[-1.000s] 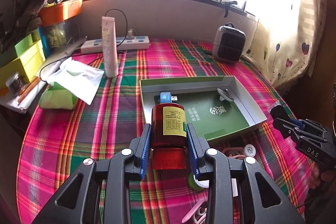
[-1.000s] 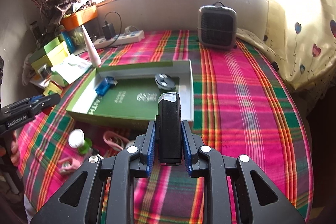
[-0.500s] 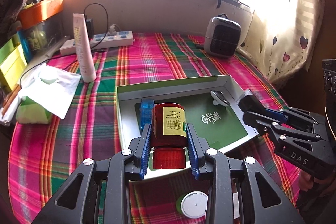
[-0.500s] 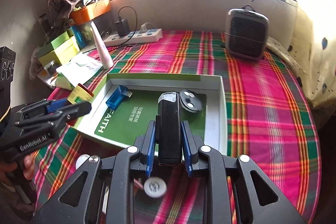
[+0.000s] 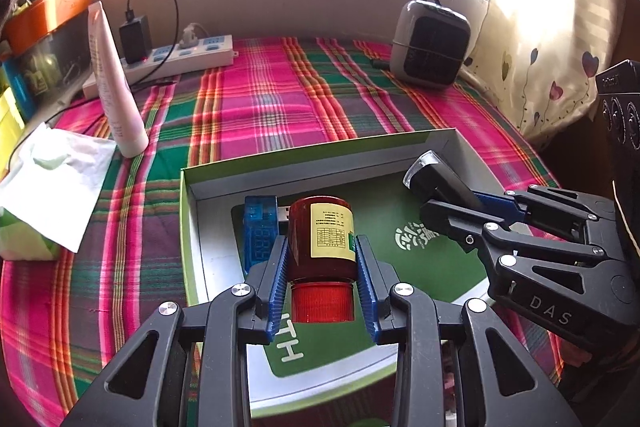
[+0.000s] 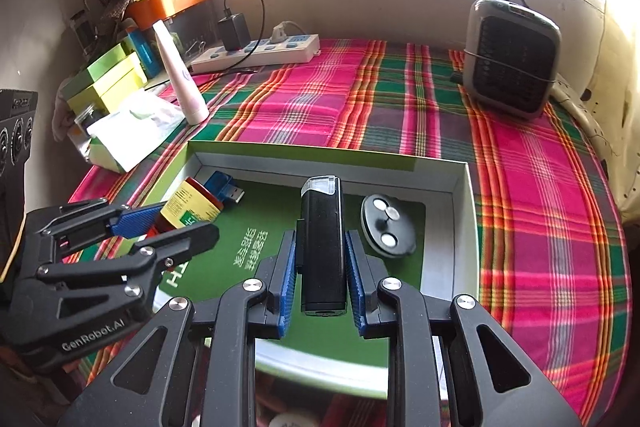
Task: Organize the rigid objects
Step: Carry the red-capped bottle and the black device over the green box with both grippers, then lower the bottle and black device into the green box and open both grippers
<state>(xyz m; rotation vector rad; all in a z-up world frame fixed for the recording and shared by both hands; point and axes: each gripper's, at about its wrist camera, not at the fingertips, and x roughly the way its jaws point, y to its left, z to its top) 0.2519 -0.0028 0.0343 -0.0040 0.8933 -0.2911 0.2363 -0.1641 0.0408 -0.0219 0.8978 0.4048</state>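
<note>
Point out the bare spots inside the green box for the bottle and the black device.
Inside the green box, the green floor is bare between the blue USB stick and the round black remote, and along the near edge. The far left corner by the stick is crowded. The red bottle and black device hang over the middle.

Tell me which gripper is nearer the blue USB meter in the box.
Left. The left gripper, clamping the red bottle, hangs right beside the blue USB meter. The right gripper, holding the black device, is farther across the box, by the round black piece.
</note>
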